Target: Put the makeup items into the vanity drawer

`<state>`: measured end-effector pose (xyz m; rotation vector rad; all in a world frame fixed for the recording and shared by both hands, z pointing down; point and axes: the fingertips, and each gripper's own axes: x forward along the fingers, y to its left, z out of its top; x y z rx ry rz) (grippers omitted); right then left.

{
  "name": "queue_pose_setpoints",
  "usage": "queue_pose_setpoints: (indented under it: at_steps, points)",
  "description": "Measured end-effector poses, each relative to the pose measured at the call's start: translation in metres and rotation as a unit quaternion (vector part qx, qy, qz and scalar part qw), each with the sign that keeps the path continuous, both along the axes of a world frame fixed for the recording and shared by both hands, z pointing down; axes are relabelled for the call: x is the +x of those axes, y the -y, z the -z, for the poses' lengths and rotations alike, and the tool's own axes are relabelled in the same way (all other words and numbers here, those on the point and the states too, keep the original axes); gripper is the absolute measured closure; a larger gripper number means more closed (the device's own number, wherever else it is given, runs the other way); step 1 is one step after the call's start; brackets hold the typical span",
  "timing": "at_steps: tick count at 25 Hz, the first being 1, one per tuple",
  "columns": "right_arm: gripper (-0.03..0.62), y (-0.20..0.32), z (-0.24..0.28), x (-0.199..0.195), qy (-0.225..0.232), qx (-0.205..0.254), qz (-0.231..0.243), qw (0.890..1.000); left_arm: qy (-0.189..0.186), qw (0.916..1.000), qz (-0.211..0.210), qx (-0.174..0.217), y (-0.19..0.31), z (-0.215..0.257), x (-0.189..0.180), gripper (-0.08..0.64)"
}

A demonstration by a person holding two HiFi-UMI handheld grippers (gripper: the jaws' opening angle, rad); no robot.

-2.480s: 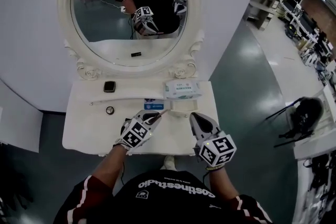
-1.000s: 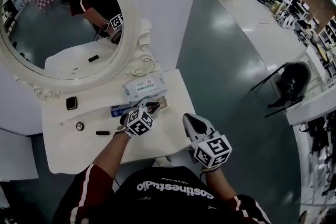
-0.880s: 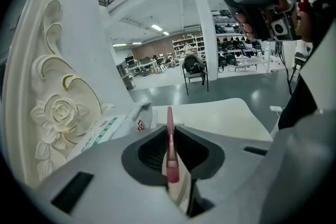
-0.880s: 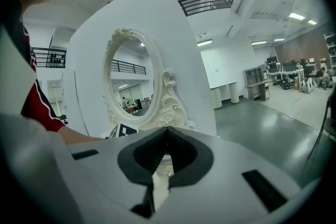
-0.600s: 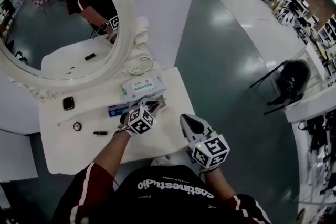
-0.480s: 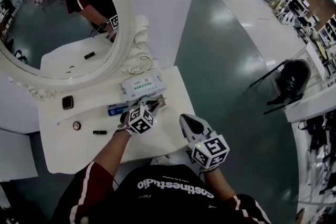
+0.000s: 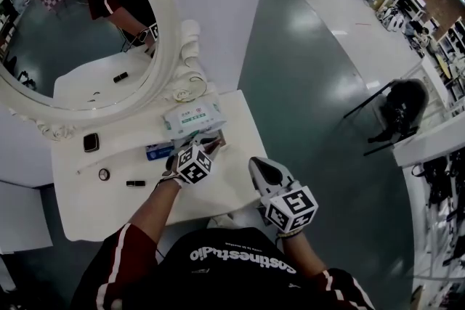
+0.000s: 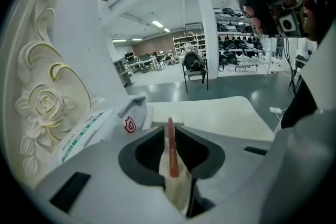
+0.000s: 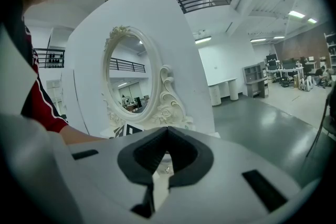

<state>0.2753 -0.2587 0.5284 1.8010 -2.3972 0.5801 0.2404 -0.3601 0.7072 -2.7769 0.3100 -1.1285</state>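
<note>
My left gripper is over the white vanity top, just in front of the wipes pack. It is shut on a thin pink stick that stands upright between the jaws. A small blue packet lies just left of it. Further left are a black lipstick, a small round pot and a dark square compact. My right gripper hovers by the table's right front corner, shut with nothing in it; its closed tips show in the right gripper view. I see no drawer.
An oval mirror with a carved white frame rises behind the table and shows my reflection. The wipes pack and a white sachet with a red shield lie close to the left jaw. A dark chair stands on the green floor.
Since the oldest frame my left gripper has carried the stick from the table's front to beside the wipes pack, and the view has swung right. Over the last second, hardly anything moved.
</note>
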Motion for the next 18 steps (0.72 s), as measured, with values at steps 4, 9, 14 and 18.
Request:
queue_pose_setpoints:
  at_steps: [4,9,14,18]
  points:
    - [0.589,-0.004,0.0,-0.001,0.0,0.0,0.001,1.0,-0.016,0.9998,0.009,-0.008,0.0,0.006,0.0,0.497]
    - [0.589,-0.009,0.003,-0.006,0.0,0.003,0.002,1.0,-0.021,0.9997,0.011,-0.006,-0.006,0.012,-0.006,0.497]
    - [0.589,-0.013,0.011,-0.011,-0.001,0.013,0.005,1.0,-0.029,0.9994,0.017,-0.002,-0.014,0.022,-0.014,0.497]
    - [0.589,-0.016,0.017,-0.018,-0.004,0.02,0.008,1.0,-0.043,0.9987,0.027,0.0,-0.018,0.033,-0.026,0.497]
